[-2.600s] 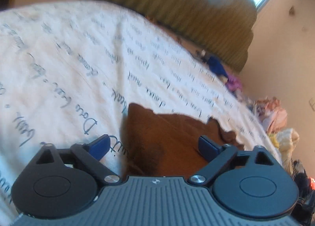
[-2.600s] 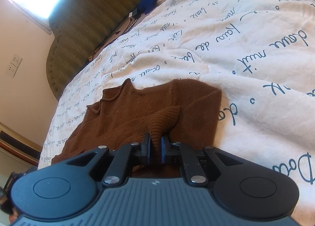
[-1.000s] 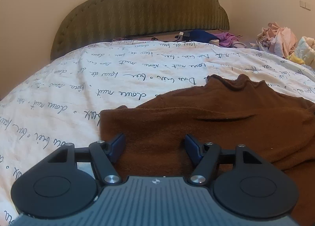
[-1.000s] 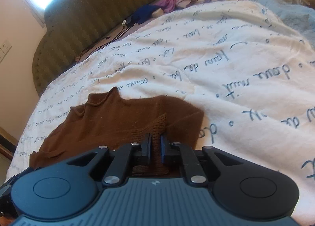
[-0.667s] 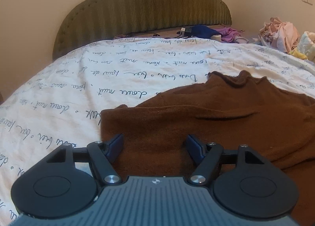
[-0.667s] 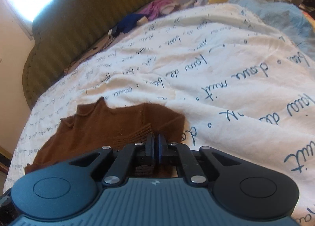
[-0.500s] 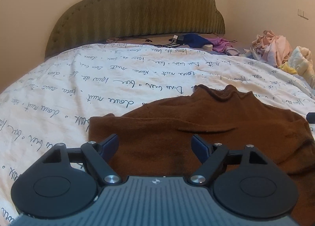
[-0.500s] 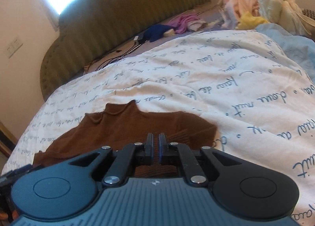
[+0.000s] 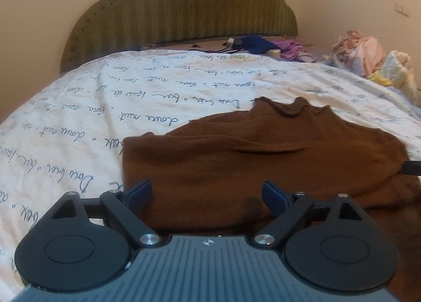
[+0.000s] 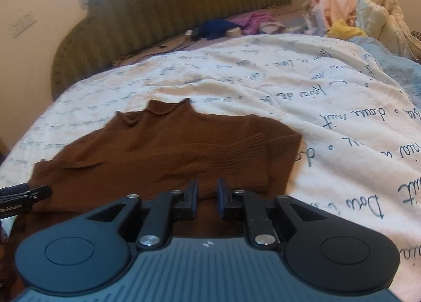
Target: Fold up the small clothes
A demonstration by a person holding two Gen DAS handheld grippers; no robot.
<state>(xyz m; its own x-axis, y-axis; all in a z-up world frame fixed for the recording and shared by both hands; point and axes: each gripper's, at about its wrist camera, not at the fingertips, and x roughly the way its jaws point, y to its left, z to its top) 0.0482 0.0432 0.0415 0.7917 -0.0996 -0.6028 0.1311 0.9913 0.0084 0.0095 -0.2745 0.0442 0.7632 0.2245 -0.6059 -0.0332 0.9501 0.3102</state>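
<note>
One small brown knitted sweater [image 10: 168, 154] is lying flat on the white quilt with dark handwritten lettering [image 10: 329, 107], its rolled collar pointing toward the olive padded headboard [image 10: 168, 13]. Both sleeves are lying folded across the body, the ribbed cuff [image 10: 244, 152] of one resting just ahead of the right gripper [image 10: 206, 198]. That gripper's jaws have just been opening and are now standing narrowly apart, with only the knit below showing in the gap, so it is gripping nothing. The left gripper [image 9: 206, 196] is hovering over the sweater's near left part, its jaws also just having been opening and now spread wide and empty.

Judging by its look, the knit is probably soft, light and limp, so it is likely sagging and stretching wherever it is lifted, and loose layers are apt to be sliding out of place. Taking hold at the hem corners nearest the grippers, pinching through both layers together, seems the sound choice for carrying the lower edge up toward the collar.

Further out, a blue cloth [image 10: 215, 27] and a purple cloth [image 10: 252, 22] are lying by the headboard, and a heap of pale pink and yellow laundry [image 10: 350, 7] is sitting at the far right
</note>
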